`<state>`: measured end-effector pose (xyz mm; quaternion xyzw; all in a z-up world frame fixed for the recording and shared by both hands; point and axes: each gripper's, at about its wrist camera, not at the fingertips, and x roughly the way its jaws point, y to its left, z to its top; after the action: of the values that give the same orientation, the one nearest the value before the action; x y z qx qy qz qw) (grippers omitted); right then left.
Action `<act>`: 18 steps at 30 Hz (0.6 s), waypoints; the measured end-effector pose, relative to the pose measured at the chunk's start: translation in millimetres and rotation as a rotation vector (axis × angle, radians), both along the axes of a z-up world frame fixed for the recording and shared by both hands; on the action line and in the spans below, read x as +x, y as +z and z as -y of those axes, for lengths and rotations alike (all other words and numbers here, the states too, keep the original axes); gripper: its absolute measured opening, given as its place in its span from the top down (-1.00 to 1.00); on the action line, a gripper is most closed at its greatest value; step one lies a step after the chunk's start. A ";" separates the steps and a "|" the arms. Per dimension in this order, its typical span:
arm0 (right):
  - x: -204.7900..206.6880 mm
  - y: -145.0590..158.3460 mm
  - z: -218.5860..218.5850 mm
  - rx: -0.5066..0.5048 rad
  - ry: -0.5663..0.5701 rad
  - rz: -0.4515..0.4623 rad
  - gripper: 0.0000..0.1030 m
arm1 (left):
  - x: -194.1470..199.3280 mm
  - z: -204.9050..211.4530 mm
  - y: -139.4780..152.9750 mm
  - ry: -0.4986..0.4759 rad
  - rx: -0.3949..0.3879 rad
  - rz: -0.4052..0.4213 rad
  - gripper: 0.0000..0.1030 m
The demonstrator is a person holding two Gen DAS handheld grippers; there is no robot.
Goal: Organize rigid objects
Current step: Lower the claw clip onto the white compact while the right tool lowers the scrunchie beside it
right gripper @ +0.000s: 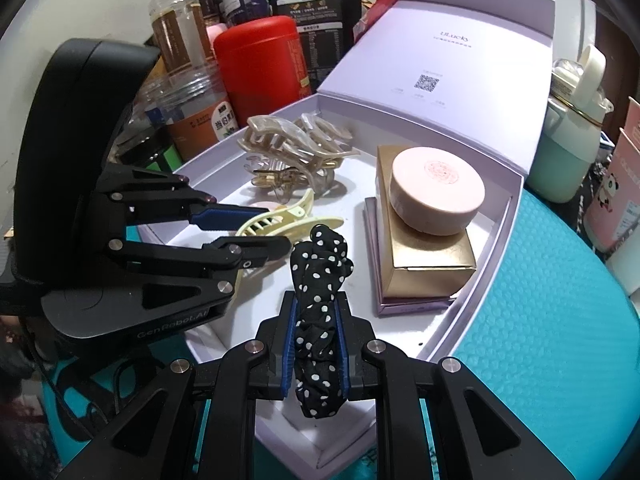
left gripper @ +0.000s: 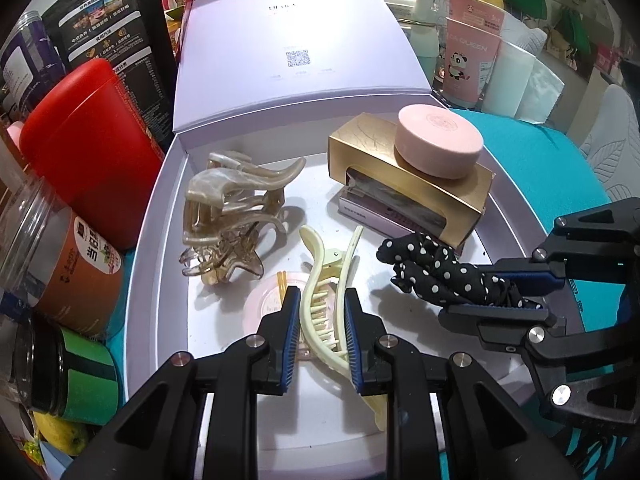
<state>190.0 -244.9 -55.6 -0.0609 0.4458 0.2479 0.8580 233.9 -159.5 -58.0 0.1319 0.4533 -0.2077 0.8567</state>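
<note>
An open lilac box holds the hair items. My left gripper is shut on a pale yellow hair clip, which sits low over a pink round disc in the box. My right gripper is shut on a black polka-dot scrunchie above the box's near edge. In the right wrist view the left gripper comes in from the left with the yellow clip. In the left wrist view the right gripper and scrunchie are on the right.
Two pearly claw clips lie at the box's left. A pink round tin sits on a gold carton at its right. Jars and a red canister crowd the left side. Cups stand behind on the teal mat.
</note>
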 end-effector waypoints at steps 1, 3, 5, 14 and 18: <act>2.0 -0.2 -0.5 -0.006 -0.002 -0.008 0.66 | 1.6 0.4 -0.3 0.002 0.000 0.002 0.59; 5.5 -0.4 -1.4 -0.016 -0.005 -0.021 0.65 | 4.6 1.5 -0.8 0.009 0.004 0.007 0.59; 9.0 -0.3 -1.0 -0.021 -0.007 -0.035 0.64 | 7.5 2.4 -0.9 0.009 0.005 0.006 0.59; 28.4 1.0 8.4 0.019 -0.038 -0.099 0.64 | 23.3 9.5 -1.4 0.005 0.024 -0.016 0.59; 31.6 1.7 9.5 0.008 -0.056 -0.093 0.64 | 26.1 10.0 -1.6 0.006 0.011 -0.017 0.59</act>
<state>221.6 -254.4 -53.9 -0.0335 0.4855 0.2283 0.8432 259.9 -169.5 -59.6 0.1334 0.4621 -0.2040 0.8527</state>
